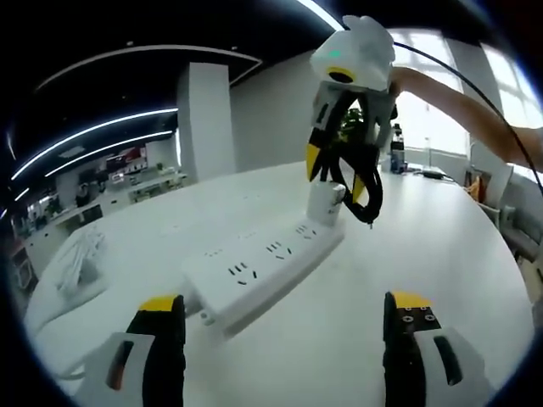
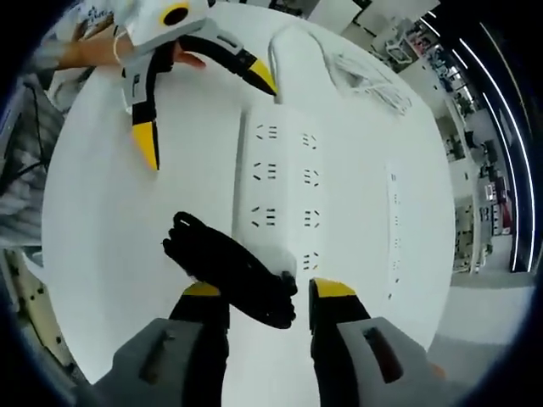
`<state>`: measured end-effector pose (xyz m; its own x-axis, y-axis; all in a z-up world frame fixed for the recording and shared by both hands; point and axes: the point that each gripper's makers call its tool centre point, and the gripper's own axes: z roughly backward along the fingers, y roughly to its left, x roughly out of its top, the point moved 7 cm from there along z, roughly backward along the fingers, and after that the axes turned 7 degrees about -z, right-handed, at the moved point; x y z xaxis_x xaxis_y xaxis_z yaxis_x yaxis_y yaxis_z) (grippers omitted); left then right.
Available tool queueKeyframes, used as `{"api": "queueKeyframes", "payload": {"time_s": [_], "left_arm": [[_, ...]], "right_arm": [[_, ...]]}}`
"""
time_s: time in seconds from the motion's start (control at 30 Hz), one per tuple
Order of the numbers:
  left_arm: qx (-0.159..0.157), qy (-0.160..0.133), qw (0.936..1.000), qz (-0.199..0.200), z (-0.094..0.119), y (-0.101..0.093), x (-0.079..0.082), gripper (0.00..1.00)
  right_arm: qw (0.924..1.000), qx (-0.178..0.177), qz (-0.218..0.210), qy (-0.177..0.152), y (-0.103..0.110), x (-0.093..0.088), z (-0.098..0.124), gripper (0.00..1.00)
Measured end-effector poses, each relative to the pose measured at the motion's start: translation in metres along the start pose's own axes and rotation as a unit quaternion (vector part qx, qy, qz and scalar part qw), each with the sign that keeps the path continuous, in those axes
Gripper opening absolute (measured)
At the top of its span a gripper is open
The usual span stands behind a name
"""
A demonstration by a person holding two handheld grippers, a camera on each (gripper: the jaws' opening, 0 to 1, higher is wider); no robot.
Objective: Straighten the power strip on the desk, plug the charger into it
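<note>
Right gripper [image 1: 341, 174] hangs directly over the power strip's [image 1: 263, 270] far end, jaws closed around the white charger [image 1: 324, 202] with its bundled black cable [image 2: 233, 270]; left gripper [image 1: 284, 326] waits open, strip lengthwise ahead

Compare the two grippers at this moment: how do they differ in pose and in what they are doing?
The right gripper hangs above the far end of the power strip, jaws closed around the white charger and its coiled black cable. The left gripper is held low beside the strip, jaws wide apart, gripping nothing. Both have yellow-tipped black jaws.
</note>
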<state>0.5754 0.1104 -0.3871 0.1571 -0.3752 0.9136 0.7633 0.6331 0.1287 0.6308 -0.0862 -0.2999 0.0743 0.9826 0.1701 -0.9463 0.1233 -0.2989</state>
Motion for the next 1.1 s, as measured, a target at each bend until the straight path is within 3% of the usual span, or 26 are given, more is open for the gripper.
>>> {"api": "queueKeyframes", "payload": {"time_s": [0.23, 0.63, 0.87, 1.0, 1.1], "left_arm": [[-0.003, 0.004, 1.0, 0.0, -0.002, -0.002, -0.002, 0.99], [0.001, 0.006, 1.0, 0.003, -0.002, 0.001, -0.004, 0.99], [0.007, -0.003, 0.9999, 0.014, 0.0, 0.006, -0.002, 0.99], [0.009, -0.008, 0.9998, 0.016, 0.002, 0.007, -0.001, 0.99], [0.011, -0.015, 0.9997, 0.017, 0.004, 0.008, 0.002, 0.99]], "right_arm": [[0.9999, -0.01, -0.006, -0.002, 0.001, -0.005, 0.011, 0.34], [0.998, -0.037, -0.024, -0.045, 0.005, -0.015, 0.036, 0.34], [0.9885, -0.048, -0.055, -0.132, 0.008, -0.018, 0.051, 0.34], [0.9772, -0.051, -0.076, -0.192, 0.009, -0.019, 0.058, 0.35], [0.9642, -0.051, -0.091, -0.244, 0.009, -0.019, 0.062, 0.36]]}}
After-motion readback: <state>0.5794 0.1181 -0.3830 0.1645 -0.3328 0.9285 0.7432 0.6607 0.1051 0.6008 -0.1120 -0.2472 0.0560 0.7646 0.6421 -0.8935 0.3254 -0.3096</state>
